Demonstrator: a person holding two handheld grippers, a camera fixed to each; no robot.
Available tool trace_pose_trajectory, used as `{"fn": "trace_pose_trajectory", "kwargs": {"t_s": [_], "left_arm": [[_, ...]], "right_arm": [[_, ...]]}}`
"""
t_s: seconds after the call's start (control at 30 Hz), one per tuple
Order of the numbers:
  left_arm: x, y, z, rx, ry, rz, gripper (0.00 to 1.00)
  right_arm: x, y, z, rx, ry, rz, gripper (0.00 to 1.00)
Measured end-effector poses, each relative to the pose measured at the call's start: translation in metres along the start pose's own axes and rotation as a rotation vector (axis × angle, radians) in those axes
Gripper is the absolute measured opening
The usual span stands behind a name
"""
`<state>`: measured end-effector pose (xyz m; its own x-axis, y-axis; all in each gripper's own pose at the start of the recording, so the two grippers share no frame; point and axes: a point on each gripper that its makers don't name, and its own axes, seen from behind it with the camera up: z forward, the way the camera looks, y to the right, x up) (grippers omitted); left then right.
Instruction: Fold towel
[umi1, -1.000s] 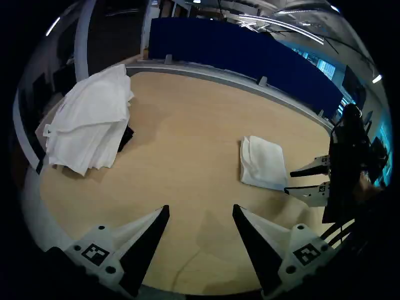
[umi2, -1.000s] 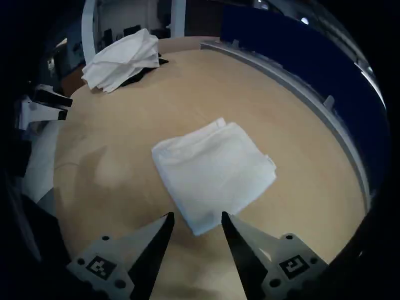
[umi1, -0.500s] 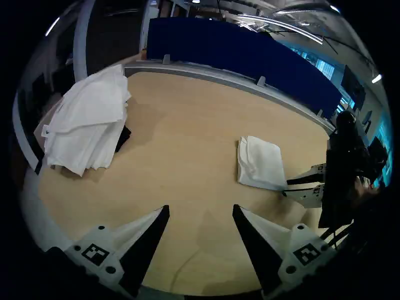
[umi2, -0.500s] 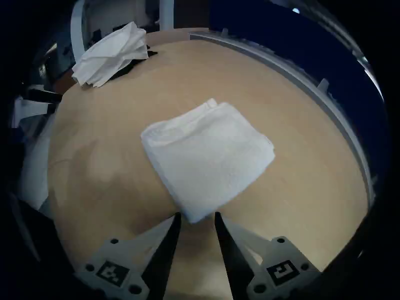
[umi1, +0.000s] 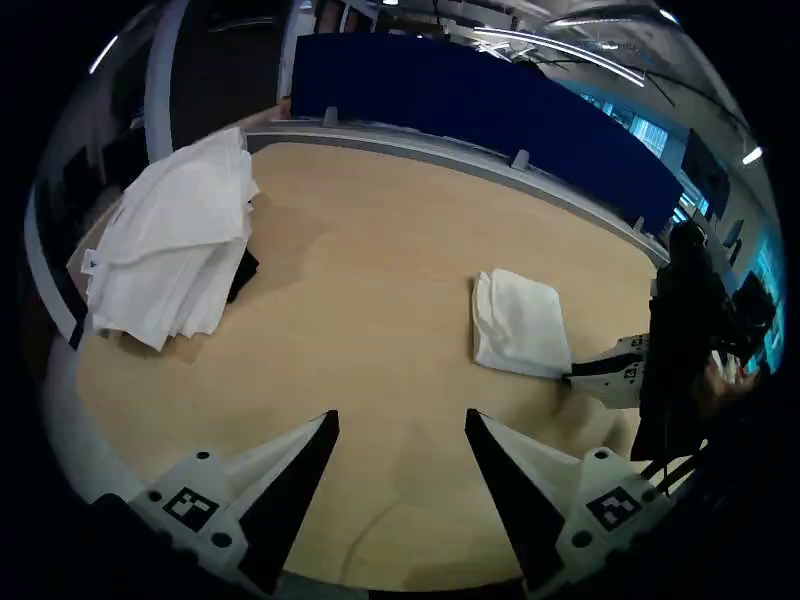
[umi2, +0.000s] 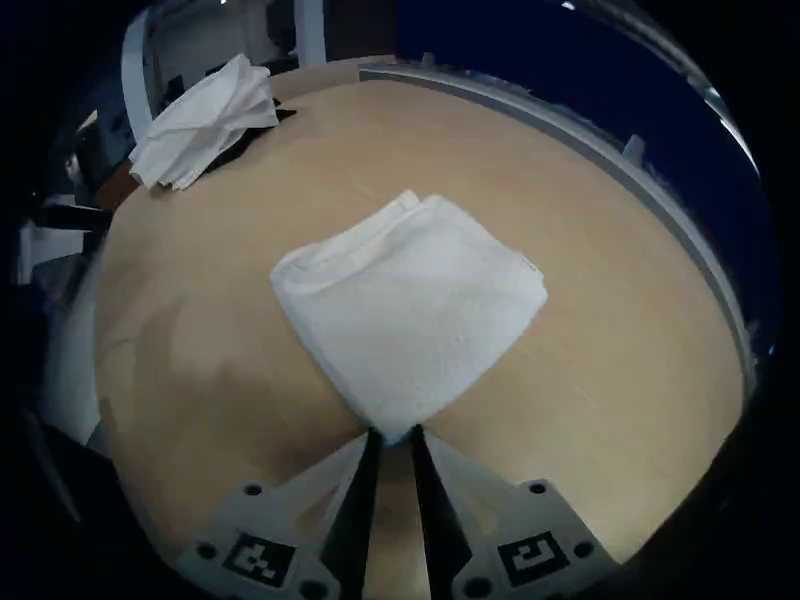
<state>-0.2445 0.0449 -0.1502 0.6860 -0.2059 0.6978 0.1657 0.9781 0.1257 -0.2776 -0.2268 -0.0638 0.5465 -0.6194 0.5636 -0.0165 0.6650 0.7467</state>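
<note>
- A wide wooden table (umi1: 380, 250) holds the folded towel (umi2: 410, 300).
- Our right gripper (umi2: 392, 432) pinches its near corner so we can lift it.
- Our left gripper (umi1: 400, 415) hangs open, holding nothing.

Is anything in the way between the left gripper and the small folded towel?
Nothing visible: bare table lies between the left gripper and the folded towel. The pile of white cloths sits off to one side; the right gripper is at the towel's corner.

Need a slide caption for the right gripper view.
Right gripper pinches the near corner of a folded white terry towel on a light wooden table; a heap of white towels lies beyond.
</note>
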Motion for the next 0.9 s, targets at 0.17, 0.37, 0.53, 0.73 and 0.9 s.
{"fn": "trace_pose_trajectory", "kwargs": {"t_s": [0.17, 0.37, 0.53, 0.73, 0.9], "left_arm": [[-0.001, 0.000, 0.000, 0.000, 0.000, 0.002, 0.94], [0.003, 0.001, 0.000, -0.002, 0.005, 0.009, 0.94], [0.011, 0.004, -0.001, -0.010, 0.017, 0.018, 0.94], [0.023, 0.012, -0.003, -0.027, 0.039, 0.036, 0.94], [0.030, 0.020, -0.005, -0.043, 0.053, 0.054, 0.94]], "right_arm": [[0.002, 0.003, -0.001, -0.011, 0.005, 0.007, 0.06], [0.018, 0.010, -0.013, -0.043, 0.043, -0.019, 0.05], [0.051, 0.020, -0.039, -0.078, 0.111, -0.069, 0.05], [0.097, 0.033, -0.080, -0.126, 0.197, -0.127, 0.05], [0.129, 0.042, -0.116, -0.162, 0.262, -0.156, 0.05]]}}
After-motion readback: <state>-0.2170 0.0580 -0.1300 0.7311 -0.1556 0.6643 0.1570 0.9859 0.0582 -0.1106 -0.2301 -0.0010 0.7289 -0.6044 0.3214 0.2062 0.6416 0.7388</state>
